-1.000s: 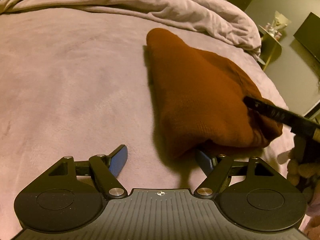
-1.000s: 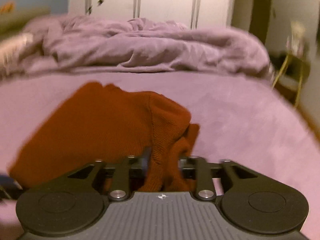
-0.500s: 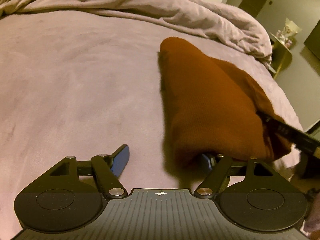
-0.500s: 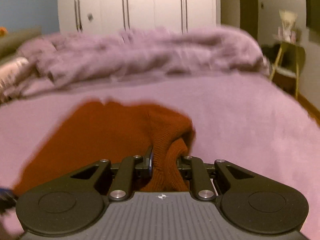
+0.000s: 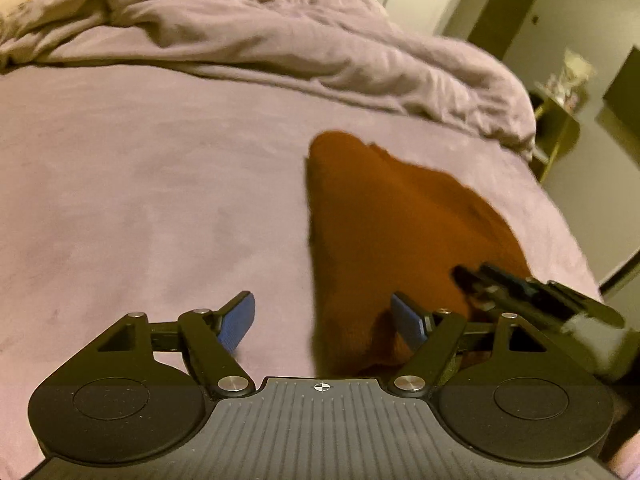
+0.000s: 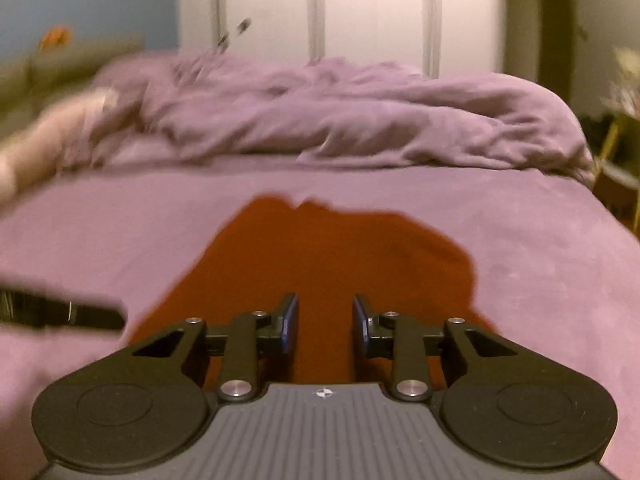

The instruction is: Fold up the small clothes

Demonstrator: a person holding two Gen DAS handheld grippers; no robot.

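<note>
A rust-brown knitted garment (image 5: 384, 232) lies folded on the purple bed sheet (image 5: 140, 208). My left gripper (image 5: 326, 320) is open, with the garment's near corner between its blue pads. The right gripper (image 5: 472, 280) enters that view from the right, over the garment's right edge. In the right wrist view the garment (image 6: 320, 248) lies flat ahead and my right gripper (image 6: 325, 322) is open just above its near edge, holding nothing. The left gripper (image 6: 80, 314) shows there as a dark blur at the left.
A crumpled purple duvet (image 5: 280, 36) is heaped across the far side of the bed. White wardrobe doors (image 6: 360, 12) stand behind it. A small yellow side table (image 5: 560, 120) stands off the bed's right edge.
My right gripper has opened and let go of the garment's edge, which now lies flat. Both grippers have drawn back a little; the left stays open.
</note>
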